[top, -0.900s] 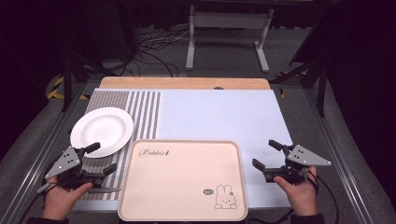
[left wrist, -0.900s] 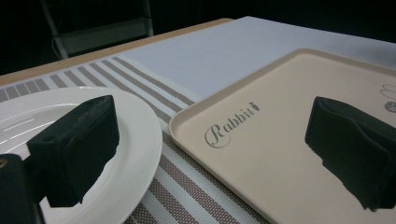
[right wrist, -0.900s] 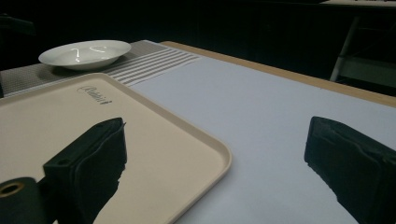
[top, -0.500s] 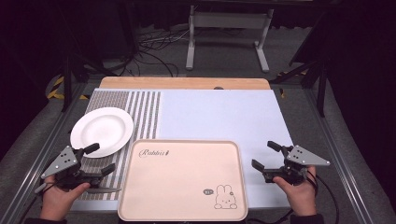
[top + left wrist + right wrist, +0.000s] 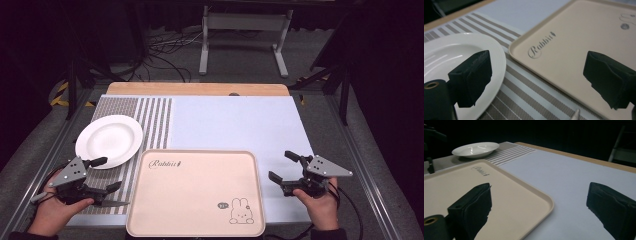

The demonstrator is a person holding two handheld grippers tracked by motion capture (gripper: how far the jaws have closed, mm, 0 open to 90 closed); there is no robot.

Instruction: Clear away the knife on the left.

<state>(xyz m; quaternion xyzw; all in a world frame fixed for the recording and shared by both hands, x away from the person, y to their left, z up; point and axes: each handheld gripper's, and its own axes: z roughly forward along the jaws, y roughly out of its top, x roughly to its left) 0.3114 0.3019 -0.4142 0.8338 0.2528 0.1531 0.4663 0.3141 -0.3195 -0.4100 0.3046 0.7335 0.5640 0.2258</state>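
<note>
Left gripper point(image 5: 102, 174) fingers apart, empty | right gripper point(image 5: 286, 166) fingers apart, empty | risk: I clip the round white ceramic plate point(image 5: 109, 141) rim, skidding it against the beige plastic rabbit-print tray point(image 5: 196, 194).

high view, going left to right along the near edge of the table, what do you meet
left gripper with open black jaws → round white plate → beige rectangular tray with rabbit print → right gripper, jaws open

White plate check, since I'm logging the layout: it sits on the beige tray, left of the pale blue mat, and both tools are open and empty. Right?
Not quite. The white plate sits on the striped mat, beside the beige tray, not on it; the high view shows this. The rest holds: left tool and right tool are open and empty.
</note>
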